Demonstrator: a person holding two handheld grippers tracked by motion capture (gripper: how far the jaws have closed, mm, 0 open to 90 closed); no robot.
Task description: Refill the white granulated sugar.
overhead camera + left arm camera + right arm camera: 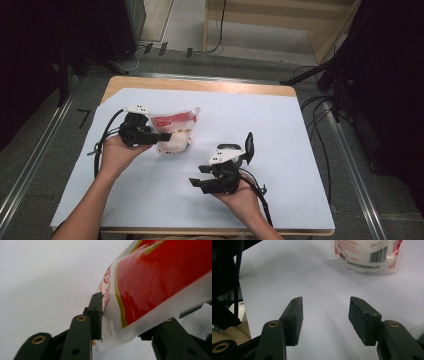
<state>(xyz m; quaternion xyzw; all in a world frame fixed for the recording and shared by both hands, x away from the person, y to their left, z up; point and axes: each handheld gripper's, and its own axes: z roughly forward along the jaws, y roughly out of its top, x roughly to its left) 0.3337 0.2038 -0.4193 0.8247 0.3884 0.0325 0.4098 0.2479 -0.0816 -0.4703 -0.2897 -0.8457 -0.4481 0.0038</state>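
Note:
A plastic pouch [176,122] with a red label and white contents stands on the white sheet [260,125], left of the middle. My left gripper [167,136] reaches in from the left and is shut on the pouch's lower part. In the left gripper view the red and clear pouch [160,282] lies between the jaws, with the left pad [96,315] pressed against its edge and the other pad mostly hidden behind it. My right gripper [197,176] hovers open near the front middle, pointing left, with nothing between its pads [325,307]. The pouch [367,255] stands beyond it, barcode side showing.
The sheet covers a wooden table whose bare edge [200,84] shows at the back. Black cables [320,130] hang off the table's right side. A pale wooden frame [280,20] stands on the floor behind.

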